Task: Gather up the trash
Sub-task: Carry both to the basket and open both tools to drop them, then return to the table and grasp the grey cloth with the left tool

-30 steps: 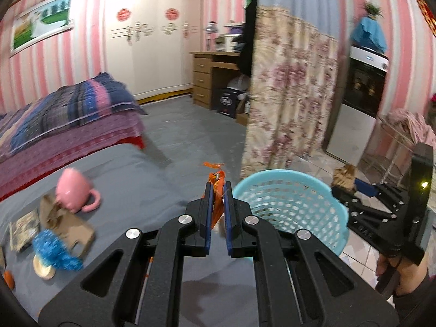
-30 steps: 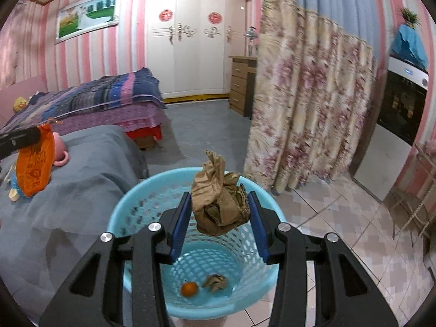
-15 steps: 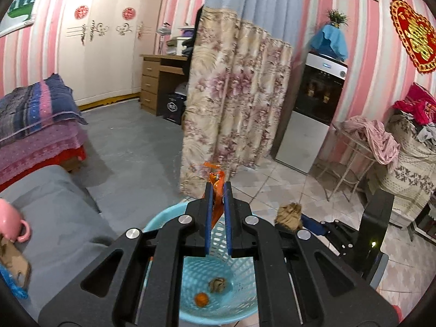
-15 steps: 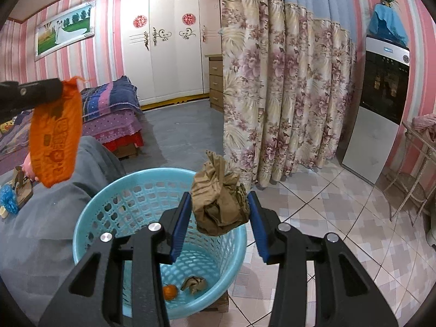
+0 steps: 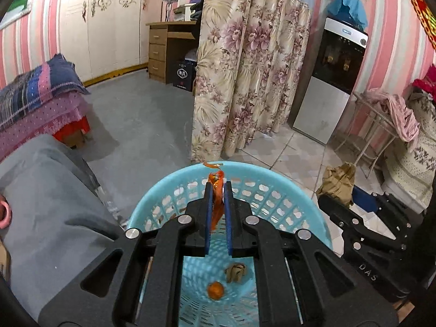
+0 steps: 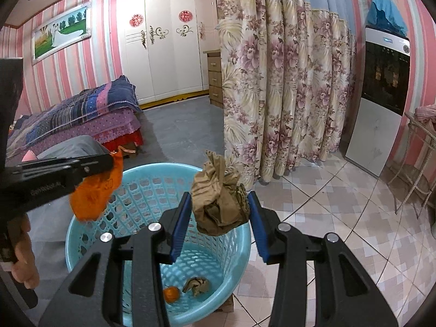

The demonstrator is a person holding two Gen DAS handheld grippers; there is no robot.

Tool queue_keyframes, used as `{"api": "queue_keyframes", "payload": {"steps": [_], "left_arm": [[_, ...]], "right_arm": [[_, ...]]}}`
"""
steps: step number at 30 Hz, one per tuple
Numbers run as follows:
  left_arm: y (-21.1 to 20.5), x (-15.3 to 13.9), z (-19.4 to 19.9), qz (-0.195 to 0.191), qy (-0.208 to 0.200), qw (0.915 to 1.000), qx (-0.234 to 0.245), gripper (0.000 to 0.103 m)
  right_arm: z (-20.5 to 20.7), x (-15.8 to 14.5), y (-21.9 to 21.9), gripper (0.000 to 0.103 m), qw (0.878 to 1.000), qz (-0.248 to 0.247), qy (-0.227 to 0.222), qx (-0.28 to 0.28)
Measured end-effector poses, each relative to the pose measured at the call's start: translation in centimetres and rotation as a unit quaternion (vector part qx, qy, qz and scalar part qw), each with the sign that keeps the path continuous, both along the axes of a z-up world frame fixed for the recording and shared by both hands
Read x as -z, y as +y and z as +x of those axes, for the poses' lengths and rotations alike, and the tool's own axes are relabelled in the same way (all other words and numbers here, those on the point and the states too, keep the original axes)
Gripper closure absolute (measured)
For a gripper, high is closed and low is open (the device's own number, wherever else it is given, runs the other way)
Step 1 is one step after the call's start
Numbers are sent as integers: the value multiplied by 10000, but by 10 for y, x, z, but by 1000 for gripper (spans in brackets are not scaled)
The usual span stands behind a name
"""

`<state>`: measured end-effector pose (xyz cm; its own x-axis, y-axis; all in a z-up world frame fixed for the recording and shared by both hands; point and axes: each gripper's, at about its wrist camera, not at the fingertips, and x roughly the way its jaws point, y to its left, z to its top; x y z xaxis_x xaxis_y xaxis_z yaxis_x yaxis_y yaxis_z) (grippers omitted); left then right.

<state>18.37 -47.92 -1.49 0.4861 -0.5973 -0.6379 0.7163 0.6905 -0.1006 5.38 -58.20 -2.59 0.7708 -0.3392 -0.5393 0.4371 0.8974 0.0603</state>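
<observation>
My left gripper [image 5: 218, 184] hangs over the light blue basket [image 5: 272, 174], with an orange wrapper [image 5: 217, 204] pinched between its blue pads. Its jaws are opening, and the wrapper still hangs from them. In the right wrist view the orange wrapper [image 6: 95, 193] dangles from the left gripper [image 6: 109, 162] above the basket [image 6: 152, 166] rim. My right gripper [image 6: 218, 196] is shut on a crumpled brown paper wad [image 6: 218, 204], held over the basket's right side. A small orange ball [image 5: 215, 290] and a crumpled scrap [image 5: 235, 272] lie on the basket floor.
A grey covered bed [image 5: 49, 196] lies left of the basket. A floral curtain [image 5: 245, 81] hangs behind it, and a water dispenser [image 5: 335, 81] stands at the right on tiled floor. A hand [image 6: 21, 259] grips the left tool's handle.
My left gripper has swung right from over the grey bed and sunk until it sits above the basket, still carrying the orange wrapper. The right gripper with the brown paper has barely shifted.
</observation>
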Motion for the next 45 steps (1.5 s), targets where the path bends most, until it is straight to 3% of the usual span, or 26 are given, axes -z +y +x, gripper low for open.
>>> {"api": "queue_keyframes", "payload": {"steps": [1, 3, 7, 11, 15, 21, 25, 29, 39, 45], "left_arm": [[0, 0, -1, 13, -27, 10000, 5, 85], [3, -3, 0, -5, -105, 9999, -87, 50], [16, -10, 1, 28, -291, 9993, -219, 41], [37, -18, 3, 56, -538, 9972, -508, 24], [68, -27, 0, 60, -839, 9931, -821, 14], [117, -32, -8, 139, -1104, 9852, -1306, 7], [143, -31, -12, 215, -1091, 9823, -1509, 6], [177, -33, -19, 135, -1004, 9796, -1734, 6], [269, -38, -61, 316, -1222, 9645, -2319, 6], [341, -39, -75, 407, -1114, 9508, -2863, 6]], "right_arm": [[1, 1, 0, 61, 10000, -5, 5, -4], [3, 2, 0, 61, 10000, -3, 18, -14], [6, 5, 3, 61, 10000, 31, 42, -42], [10, 8, 9, 61, 9999, 41, 78, -98], [16, 10, 18, 61, 9998, 78, 86, -161], [30, 17, 37, 58, 9996, 31, 165, -222], [30, 16, 42, 22, 9999, 73, 79, -112], [25, 9, 49, 11, 9999, 91, -13, -59], [10, -18, 104, 7, 9988, -93, -361, -330], [11, -38, 163, 7, 9944, -80, -633, -845]]}}
